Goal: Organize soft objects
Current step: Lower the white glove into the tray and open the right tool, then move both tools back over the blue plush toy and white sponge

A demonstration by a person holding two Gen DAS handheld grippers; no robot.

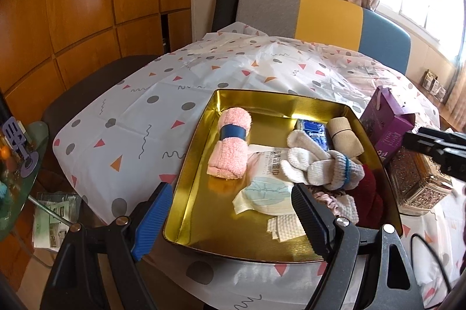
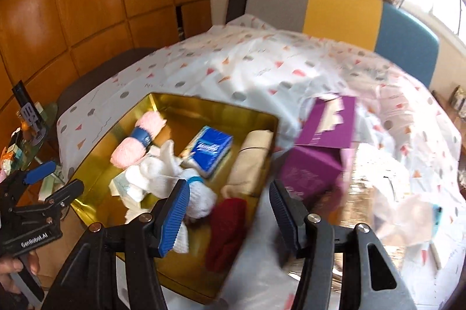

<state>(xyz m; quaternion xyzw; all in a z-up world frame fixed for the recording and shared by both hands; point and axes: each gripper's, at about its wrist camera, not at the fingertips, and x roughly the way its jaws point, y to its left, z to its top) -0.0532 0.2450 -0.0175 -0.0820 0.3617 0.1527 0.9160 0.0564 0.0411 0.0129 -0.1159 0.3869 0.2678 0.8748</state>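
The shallow gold metal tin (image 1: 201, 141) on the patterned tablecloth (image 1: 139, 106) already holds most soft things: a rolled pink towel with a blue band (image 1: 231, 145), white knitted gloves (image 1: 317, 164), a dark red knit piece (image 2: 227, 225). The right gripper (image 2: 227, 211) hangs spread and empty straddling the tin's right wall, the red knit just below and left. The left gripper (image 1: 230, 219), likewise spread and empty, hovers at the tin's near left corner, so the right looks nearer.

Blur and hidden corners

We see the right wrist view smeared; the purple box (image 2: 314, 164) print unreadable; the maroon knit (image 1: 371, 193) half-hidden.
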